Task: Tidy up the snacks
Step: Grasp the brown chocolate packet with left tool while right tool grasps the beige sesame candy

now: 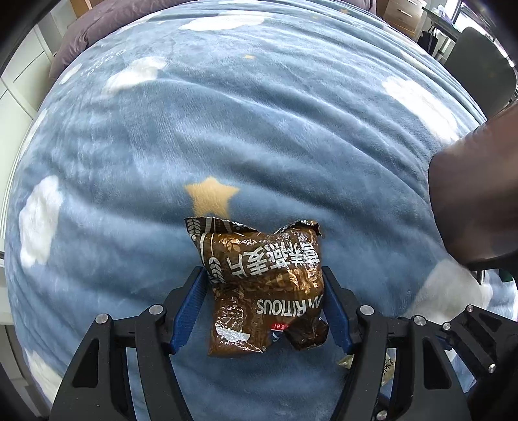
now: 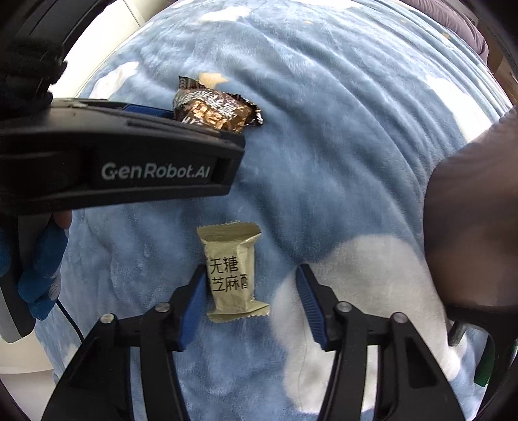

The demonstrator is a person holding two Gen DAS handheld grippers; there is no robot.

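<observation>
A crumpled brown snack packet (image 1: 262, 285) sits between the blue pads of my left gripper (image 1: 262, 272). Both pads press its sides near the fingertips, just over the blue blanket (image 1: 259, 129). From the right wrist view, the left gripper (image 2: 238, 137) reaches in from the left with the brown packet (image 2: 213, 108) at its tip. A small gold snack packet (image 2: 231, 272) lies flat on the blanket between the fingers of my right gripper (image 2: 252, 268). That gripper is open: the left pad touches the packet's edge, the right pad stands well apart.
A large dark brown rounded object (image 2: 469, 226) rises at the right edge of the bed. A hand in a blue glove (image 2: 42, 268) holds the left gripper. A grey duvet (image 1: 97, 26) lies at the far end, and a dark chair (image 1: 479, 71) stands beyond the bed.
</observation>
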